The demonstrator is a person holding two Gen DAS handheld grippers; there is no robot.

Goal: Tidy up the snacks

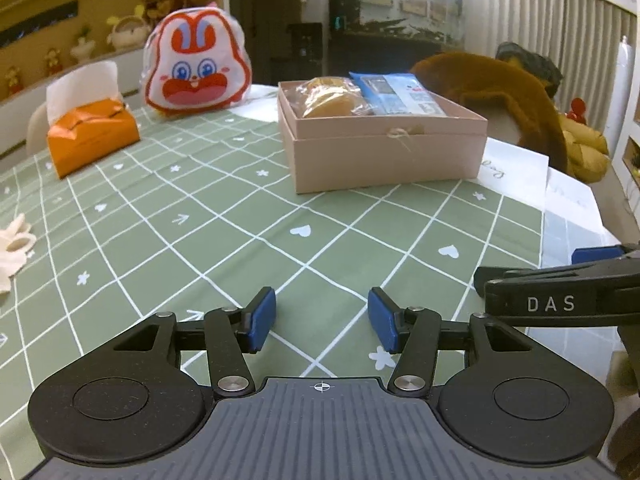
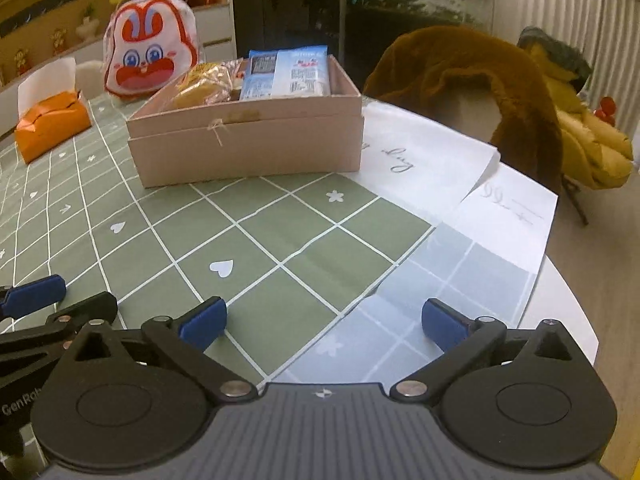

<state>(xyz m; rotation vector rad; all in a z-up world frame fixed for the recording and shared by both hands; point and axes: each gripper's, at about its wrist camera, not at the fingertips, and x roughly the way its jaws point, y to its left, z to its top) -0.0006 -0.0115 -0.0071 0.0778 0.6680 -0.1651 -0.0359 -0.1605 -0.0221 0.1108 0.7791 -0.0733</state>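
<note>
Two hand-held grippers hover low over the near part of a round table covered by a green checked tablecloth [image 1: 224,216]. The left gripper [image 1: 322,320] has its blue-padded fingers spread with only cloth visible between them; it grasps nothing. The right gripper [image 2: 323,322], just to its right, has its fingers released wider still, also with nothing between them. Further back, near the middle of the table, stands an open pink cardboard box [image 1: 384,152]. Inside it lie two snacks side by side: a clear-wrapped packet of golden pastries [image 1: 330,98] on the left and a blue snack packet [image 1: 400,94] on the right. Far left of the box sit an orange tissue holder [image 1: 92,136] and, behind it, a rabbit-faced pouch [image 1: 196,68] in red and white. White printed papers [image 2: 424,160] lie under and to the right of the box. A brown furry coat [image 2: 472,76] is draped over a chair beyond the table. No loose snack shows on the cloth in either view, so the packing looks largely done, with both hands free. The next move probably calls for finding any remaining snack, perhaps the rabbit pouch, or a lid, which is not in view.
</note>
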